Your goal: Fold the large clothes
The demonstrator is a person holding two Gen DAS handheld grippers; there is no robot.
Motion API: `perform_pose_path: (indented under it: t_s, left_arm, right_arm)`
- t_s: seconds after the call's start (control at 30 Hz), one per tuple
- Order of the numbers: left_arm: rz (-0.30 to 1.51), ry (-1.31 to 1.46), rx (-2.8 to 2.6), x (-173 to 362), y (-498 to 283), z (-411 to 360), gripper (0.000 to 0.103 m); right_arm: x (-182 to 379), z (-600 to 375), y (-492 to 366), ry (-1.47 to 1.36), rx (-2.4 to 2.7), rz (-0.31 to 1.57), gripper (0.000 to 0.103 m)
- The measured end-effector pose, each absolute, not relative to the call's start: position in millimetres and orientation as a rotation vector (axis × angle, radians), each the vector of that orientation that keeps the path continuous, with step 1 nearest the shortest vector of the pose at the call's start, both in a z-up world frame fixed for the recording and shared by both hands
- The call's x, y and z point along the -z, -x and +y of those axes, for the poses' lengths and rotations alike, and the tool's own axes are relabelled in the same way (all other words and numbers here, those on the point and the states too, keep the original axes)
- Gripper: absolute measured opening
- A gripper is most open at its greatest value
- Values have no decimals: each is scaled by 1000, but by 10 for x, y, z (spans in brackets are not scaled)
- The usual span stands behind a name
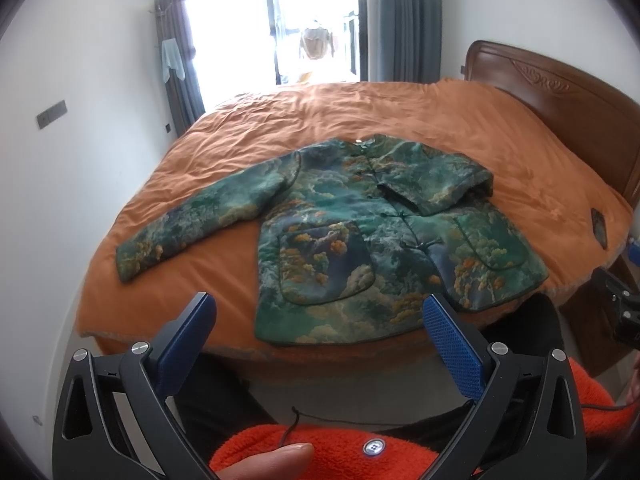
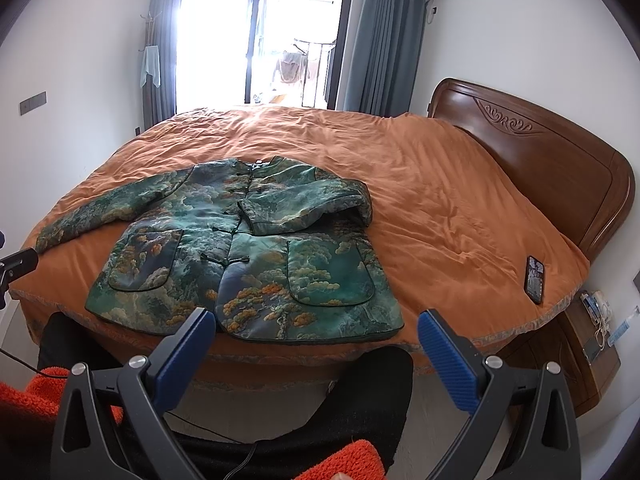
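We see the green patterned jacket (image 1: 360, 240) lying face up near the front edge of the bed (image 2: 460, 200), on its orange cover. One sleeve (image 1: 200, 216) stretches out flat to the side; the other sleeve (image 2: 304, 204) is folded across the chest. Our left gripper (image 1: 320, 320) and right gripper (image 2: 316, 332) both hang before the bed edge, blue pads spread wide, holding nothing. A phone (image 2: 535, 279) lies near the carved headboard (image 2: 560, 168).
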State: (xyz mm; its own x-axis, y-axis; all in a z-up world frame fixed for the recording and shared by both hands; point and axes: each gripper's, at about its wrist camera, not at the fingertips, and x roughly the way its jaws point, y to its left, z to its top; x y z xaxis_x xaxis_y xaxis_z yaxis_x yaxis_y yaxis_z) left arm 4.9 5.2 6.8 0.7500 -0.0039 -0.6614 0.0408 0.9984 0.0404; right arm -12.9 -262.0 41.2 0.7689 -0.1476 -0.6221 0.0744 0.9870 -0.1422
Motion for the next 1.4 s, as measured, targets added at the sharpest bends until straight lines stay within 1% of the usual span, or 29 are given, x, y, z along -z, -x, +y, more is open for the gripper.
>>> perform_pose_path:
  t_s: [0.7, 1.2, 1.4]
  left_arm:
    - [722, -55, 12, 6, -88, 119, 103]
    - [684, -53, -7, -53, -108, 110, 103]
    - [661, -72, -27, -86, -149, 105, 103]
  right_arm:
    - [-385, -2620, 82, 112, 120, 689, 103]
    - [-363, -2572, -13, 128, 103, 697, 103]
    - [-392, -2554, -89, 146, 79, 668, 103]
